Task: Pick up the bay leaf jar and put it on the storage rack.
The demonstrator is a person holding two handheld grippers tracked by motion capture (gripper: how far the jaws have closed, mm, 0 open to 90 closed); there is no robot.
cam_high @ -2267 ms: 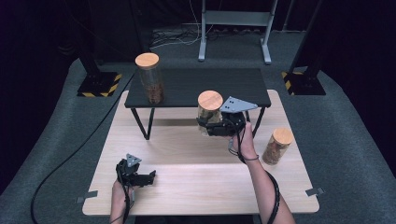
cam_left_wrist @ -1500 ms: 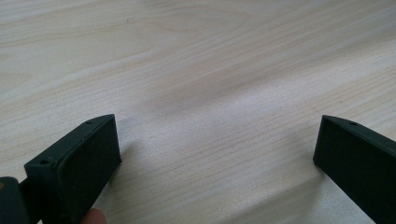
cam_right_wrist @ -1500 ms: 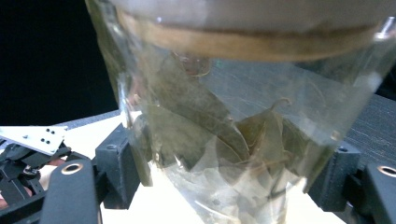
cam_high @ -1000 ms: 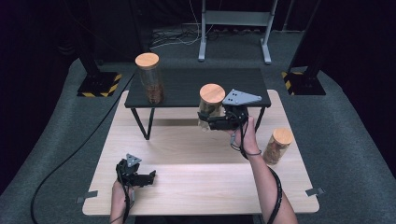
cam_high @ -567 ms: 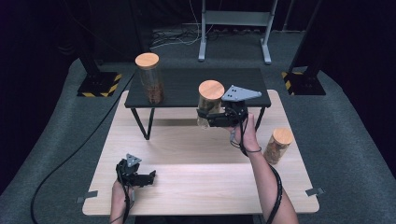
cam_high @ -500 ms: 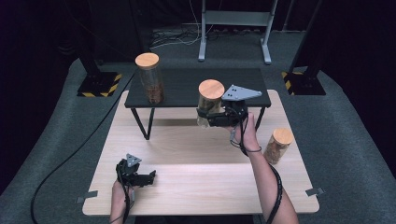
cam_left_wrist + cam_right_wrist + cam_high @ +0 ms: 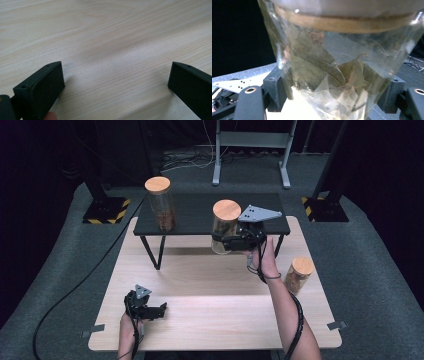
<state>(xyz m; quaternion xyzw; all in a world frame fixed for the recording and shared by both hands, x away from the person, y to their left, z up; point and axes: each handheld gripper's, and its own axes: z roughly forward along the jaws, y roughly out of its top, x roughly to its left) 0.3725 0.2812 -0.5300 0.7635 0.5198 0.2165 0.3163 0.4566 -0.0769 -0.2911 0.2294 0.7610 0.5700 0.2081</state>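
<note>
The left gripper [image 7: 159, 309] rests low on the table [image 7: 215, 285], its jaws spread wide with bare wood between them. The right gripper [image 7: 220, 242] is clamped on a jar [image 7: 224, 227] of leaves, lifted just before the shelf [image 7: 200, 215] edge; one jaw presses each glass side below the wooden lid [image 7: 227, 210].

Right gripper [image 7: 226, 241] carried held jar [image 7: 224, 226] up, back over black shelf [image 7: 200, 215] edge.

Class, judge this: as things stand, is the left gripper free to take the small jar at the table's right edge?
Probably yes: the left gripper is open and holds nothing, and bare table lies between it and the small jar.
</note>
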